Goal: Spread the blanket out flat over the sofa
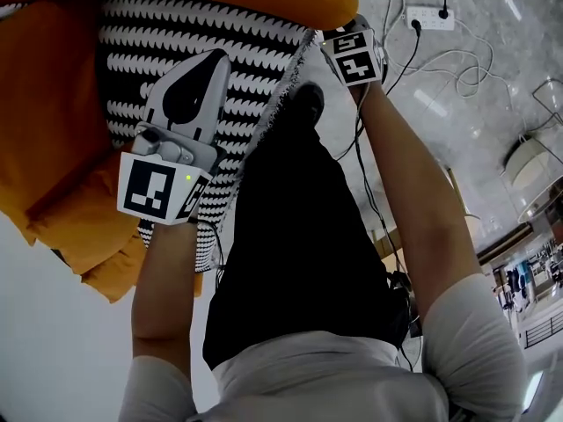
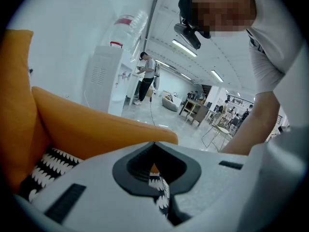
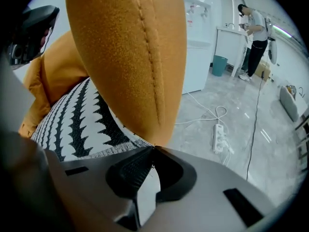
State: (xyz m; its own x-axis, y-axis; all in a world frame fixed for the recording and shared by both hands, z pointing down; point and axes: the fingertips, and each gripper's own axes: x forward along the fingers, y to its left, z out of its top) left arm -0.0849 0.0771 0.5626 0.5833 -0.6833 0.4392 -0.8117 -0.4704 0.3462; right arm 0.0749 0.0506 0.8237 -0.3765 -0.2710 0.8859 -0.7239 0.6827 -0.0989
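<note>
A black-and-white patterned blanket (image 1: 255, 51) lies over the seat of the orange sofa (image 1: 53, 130). My left gripper (image 1: 218, 55) lies over the blanket's middle, jaws shut; in the left gripper view (image 2: 154, 144) a fold of the blanket (image 2: 158, 190) shows pinched between them. At the blanket's right edge, under the sofa's arm, is my right gripper (image 1: 327, 38). In the right gripper view (image 3: 153, 148) its jaws are shut with pale cloth between them, and the blanket (image 3: 82, 120) runs off to the left below the orange cushion (image 3: 130, 47).
A white power strip (image 1: 429, 16) and loose cables lie on the grey floor right of the sofa. The person's dark trousers (image 1: 299, 236) stand against the sofa's front. A water dispenser (image 2: 108, 76) stands behind the sofa, and another person (image 3: 253, 13) is at a far counter.
</note>
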